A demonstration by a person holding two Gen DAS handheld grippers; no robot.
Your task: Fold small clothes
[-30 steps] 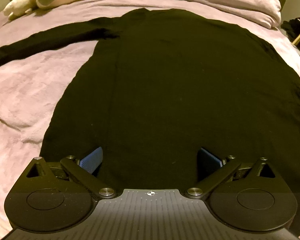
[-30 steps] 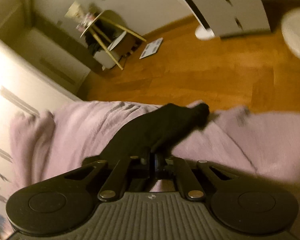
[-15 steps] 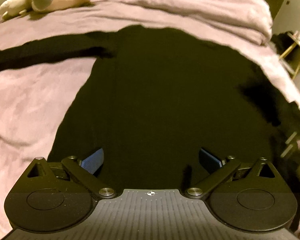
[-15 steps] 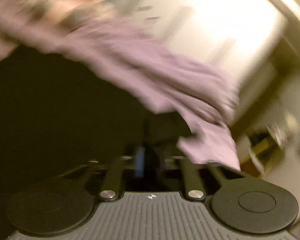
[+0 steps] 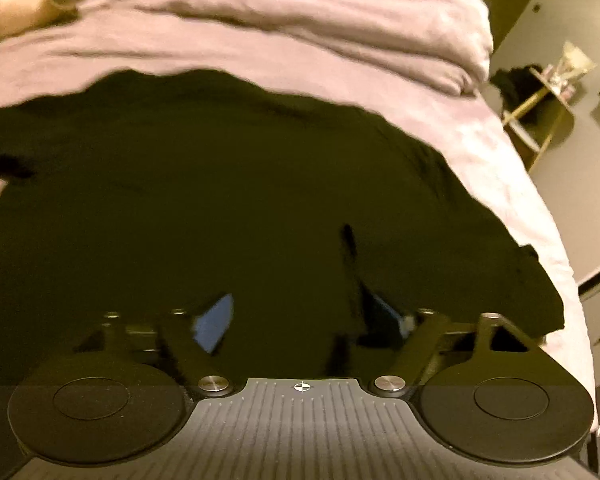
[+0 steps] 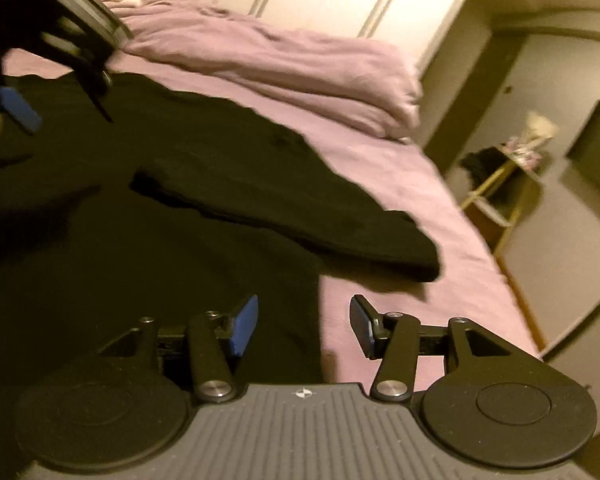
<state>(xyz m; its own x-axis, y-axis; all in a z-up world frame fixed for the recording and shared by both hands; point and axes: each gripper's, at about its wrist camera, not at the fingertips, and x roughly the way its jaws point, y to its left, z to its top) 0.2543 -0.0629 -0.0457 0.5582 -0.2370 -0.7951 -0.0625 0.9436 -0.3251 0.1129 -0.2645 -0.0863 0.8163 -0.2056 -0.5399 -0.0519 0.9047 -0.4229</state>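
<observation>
Both grippers released – holding nothing.
Black top (image 5: 240,200) flat under left gripper (image 5: 300,320); its edge runs btwn right gripper (image 6: 304,326) jaws.

Right gripper (image 6: 304,324): fingers spread, over the black garment's (image 6: 160,248) edge on purple bedsheet (image 6: 400,208); sleeve (image 6: 300,208) folded across garment; left gripper (image 6: 52,60) above garment.

Both wrist views look low across the black garment (image 5: 240,208) toward the bedding (image 6: 284,68).
</observation>
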